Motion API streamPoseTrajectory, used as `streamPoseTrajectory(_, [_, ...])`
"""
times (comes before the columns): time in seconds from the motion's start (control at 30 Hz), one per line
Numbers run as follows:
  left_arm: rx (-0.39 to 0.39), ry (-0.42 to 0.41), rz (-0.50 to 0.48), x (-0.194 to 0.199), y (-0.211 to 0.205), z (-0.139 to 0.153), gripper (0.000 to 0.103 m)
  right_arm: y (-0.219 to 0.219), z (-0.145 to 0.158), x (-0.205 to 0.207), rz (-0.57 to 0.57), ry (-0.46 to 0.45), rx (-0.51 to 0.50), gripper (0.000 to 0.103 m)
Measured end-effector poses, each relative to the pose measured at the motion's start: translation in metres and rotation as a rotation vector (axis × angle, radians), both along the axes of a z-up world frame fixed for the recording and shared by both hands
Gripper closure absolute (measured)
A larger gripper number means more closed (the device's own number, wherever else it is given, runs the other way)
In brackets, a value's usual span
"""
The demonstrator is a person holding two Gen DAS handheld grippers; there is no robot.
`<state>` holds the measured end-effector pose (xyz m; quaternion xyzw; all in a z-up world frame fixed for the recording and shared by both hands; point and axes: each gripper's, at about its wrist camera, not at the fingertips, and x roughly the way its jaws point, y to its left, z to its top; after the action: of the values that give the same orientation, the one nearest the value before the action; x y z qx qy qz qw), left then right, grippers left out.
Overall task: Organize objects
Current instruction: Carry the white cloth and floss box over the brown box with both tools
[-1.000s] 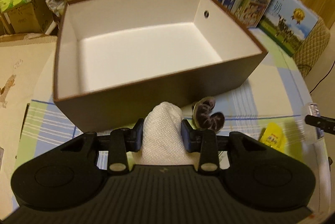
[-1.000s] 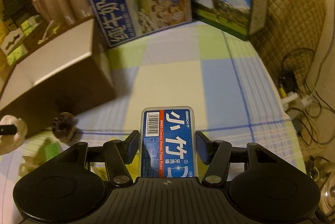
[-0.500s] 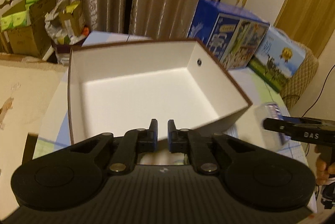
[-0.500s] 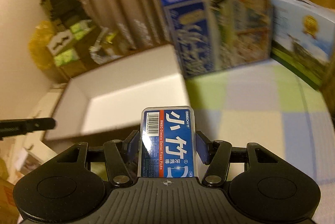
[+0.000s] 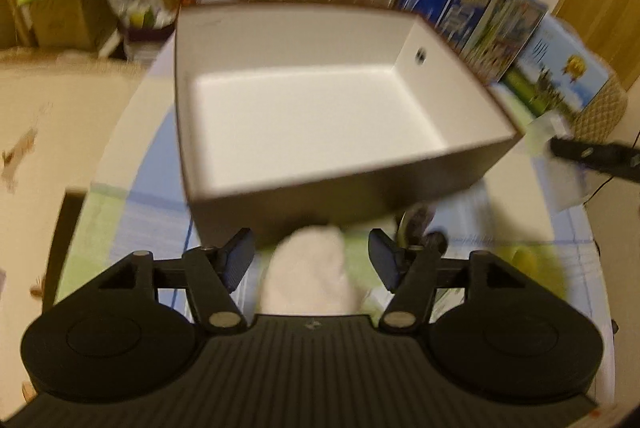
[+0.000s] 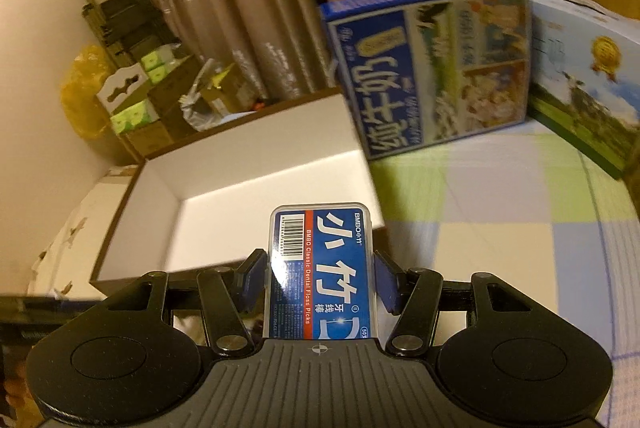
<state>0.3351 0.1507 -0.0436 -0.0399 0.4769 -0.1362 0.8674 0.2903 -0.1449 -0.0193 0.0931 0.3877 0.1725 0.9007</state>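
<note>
Two printed cardboard cartons (image 6: 432, 67) stand on the checked tablecloth (image 6: 500, 228) behind the brown box with a white inside (image 5: 312, 115), which holds nothing. The left gripper (image 5: 312, 260) has its fingers apart around a blurred white cloth bundle (image 5: 308, 272). The right gripper (image 6: 320, 280) is clamped on a blue dental floss pick case (image 6: 322, 268) near the box's corner.

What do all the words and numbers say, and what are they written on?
"BMBO" - top corner of the clear plastic floss-pick case with the blue label, in the right gripper.
"BMBO Classic Dental Floss Picks" - its red stripe.
Barcode digits: too small.
Big blue cardboard carton: large Chinese characters, upside down, blurred.
</note>
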Motion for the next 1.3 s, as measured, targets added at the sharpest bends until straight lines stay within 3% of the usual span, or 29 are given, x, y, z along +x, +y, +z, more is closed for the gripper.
streamPoseTrajectory(0.07, [0.011, 0.039, 0.008, 0.0, 0.001, -0.017, 0.039, -0.009, -0.002, -0.004, -0.025, 0.008, 0.002, 0.049])
streamPoseTrajectory(0.2, [0.034, 0.101, 0.005, 0.011, -0.002, -0.049, 0.039, -0.023, -0.004, -0.009, -0.066, 0.023, -0.002, 0.049])
streamPoseTrajectory(0.33, [-0.006, 0.142, 0.009, 0.022, -0.004, -0.073, 0.039, -0.033, -0.005, -0.014, -0.094, 0.031, -0.006, 0.049])
streamPoseTrajectory(0.47, [-0.039, 0.137, -0.018, 0.027, -0.012, -0.073, 0.061, -0.039, -0.008, -0.019, -0.117, 0.042, -0.01, 0.049])
streamPoseTrajectory(0.57, [-0.001, 0.104, -0.046, 0.023, -0.02, -0.066, 0.074, -0.042, -0.01, -0.021, -0.126, 0.048, -0.008, 0.049])
streamPoseTrajectory(0.63, [-0.014, 0.095, -0.042, 0.02, -0.02, -0.061, 0.077, -0.043, -0.011, -0.022, -0.126, 0.05, -0.01, 0.049])
streamPoseTrajectory(0.87, [-0.081, 0.004, -0.049, -0.003, -0.016, -0.013, 0.078, -0.037, -0.003, -0.02, -0.095, 0.03, -0.009, 0.049])
streamPoseTrajectory(1.07, [-0.153, -0.123, -0.025, -0.008, -0.008, 0.039, 0.078, -0.016, 0.009, -0.008, -0.02, -0.011, -0.016, 0.049])
streamPoseTrajectory(1.3, [-0.108, -0.191, 0.017, 0.031, -0.019, 0.061, 0.078, 0.023, 0.016, 0.021, 0.077, -0.06, 0.007, 0.049])
